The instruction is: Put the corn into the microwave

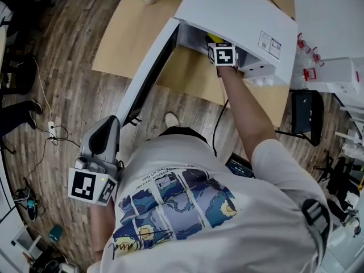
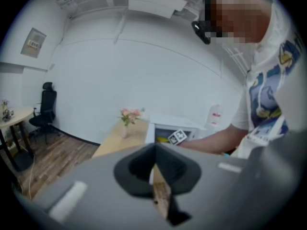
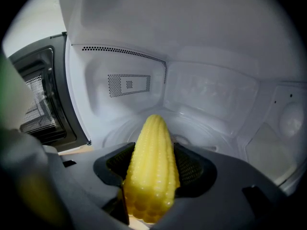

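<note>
Right gripper [image 1: 222,54] is at the microwave [image 1: 239,10] mouth, at 12 to 1 o'clock in the head view. My arm is stretched out over the table [image 1: 122,41].

My right pads [image 3: 189,164] are pinching the corn [image 3: 152,152] on both flanks, at its thick end. No gap shows on either side of the cob.

Corn position: off the floor, held in the right jaws, just inside the white cavity [image 3: 211,56]. Only a sliver of yellow shows from the head view.

Long axis: runs along the jaws, with the tapered tip pointing ahead to 12 o'clock, into the cavity. The butt end points back toward me.

The turntable [image 3: 216,128] lies beyond and below the tip. Its ring shows at 1 to 2 o'clock in the right gripper view. The open door [image 3: 36,104] stands at 9 o'clock.

Left gripper [image 1: 94,175] hangs low at 7 o'clock in the head view, well apart from the microwave. Its fingers are pressed together on nothing.

Judgement: the right hand is the nearer one and carries the job. What remains is to lower the cob along its own axis onto the turntable, then let the pads part. The cob is round, so I expect it may roll on release.
</note>
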A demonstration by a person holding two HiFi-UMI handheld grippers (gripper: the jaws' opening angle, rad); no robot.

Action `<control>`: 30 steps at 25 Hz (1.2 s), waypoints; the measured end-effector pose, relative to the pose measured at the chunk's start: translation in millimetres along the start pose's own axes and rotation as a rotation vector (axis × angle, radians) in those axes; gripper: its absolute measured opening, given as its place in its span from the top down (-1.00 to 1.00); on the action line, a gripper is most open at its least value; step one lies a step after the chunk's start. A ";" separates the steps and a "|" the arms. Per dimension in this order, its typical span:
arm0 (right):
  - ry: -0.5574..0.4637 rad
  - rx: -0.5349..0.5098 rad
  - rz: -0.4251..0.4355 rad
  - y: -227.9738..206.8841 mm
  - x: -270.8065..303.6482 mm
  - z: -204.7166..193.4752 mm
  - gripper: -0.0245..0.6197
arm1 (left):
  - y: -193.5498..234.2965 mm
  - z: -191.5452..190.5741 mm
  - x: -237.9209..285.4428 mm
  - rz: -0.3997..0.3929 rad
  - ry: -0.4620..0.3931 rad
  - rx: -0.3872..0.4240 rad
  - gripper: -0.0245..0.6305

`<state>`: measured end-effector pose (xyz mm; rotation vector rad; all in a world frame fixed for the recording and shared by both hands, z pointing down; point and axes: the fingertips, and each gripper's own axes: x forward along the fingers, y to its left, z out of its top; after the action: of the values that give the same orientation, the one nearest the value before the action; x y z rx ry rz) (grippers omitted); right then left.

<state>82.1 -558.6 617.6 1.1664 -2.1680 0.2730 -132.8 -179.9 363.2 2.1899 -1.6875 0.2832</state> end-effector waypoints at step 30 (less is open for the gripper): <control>-0.050 0.094 -0.061 44.2 -128.5 -41.8 0.11 | -6.6 -24.7 -79.4 -0.143 -0.048 0.041 0.90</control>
<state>115.4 -427.6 573.6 1.3022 -2.1784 0.3250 -146.1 -97.9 355.3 2.3516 -1.5527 0.2309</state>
